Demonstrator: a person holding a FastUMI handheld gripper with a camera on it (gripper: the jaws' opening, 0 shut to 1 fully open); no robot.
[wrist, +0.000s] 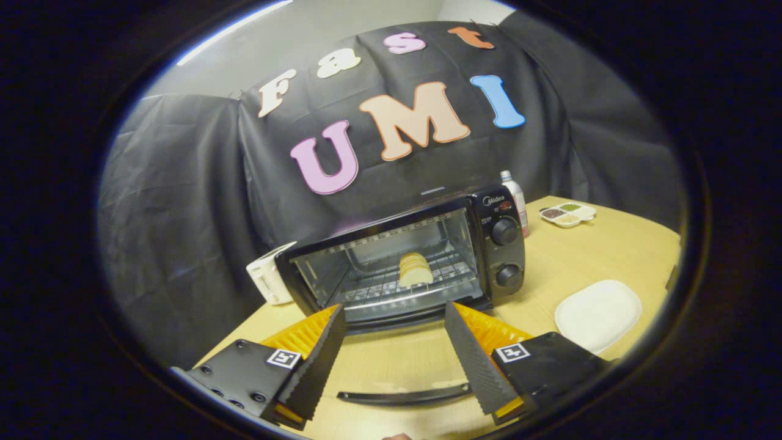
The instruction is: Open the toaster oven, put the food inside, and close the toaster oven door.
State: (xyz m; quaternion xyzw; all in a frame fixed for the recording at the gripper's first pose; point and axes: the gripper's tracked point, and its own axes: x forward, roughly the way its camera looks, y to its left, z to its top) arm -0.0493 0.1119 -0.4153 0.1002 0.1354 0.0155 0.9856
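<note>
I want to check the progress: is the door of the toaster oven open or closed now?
Open. The toaster oven door lies folded down flat, its handle between the open gripper fingers. The food sits uncovered on the rack inside.

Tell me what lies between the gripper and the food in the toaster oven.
In the gripper view, the open gripper faces the bread on the rack; between them lies the lowered glass door, handle nearest.

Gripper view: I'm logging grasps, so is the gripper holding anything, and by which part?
Nothing is held. The gripper is open above the lowered toaster oven door's handle.

Bottle (517,198) half behind toaster oven (403,260)
</note>
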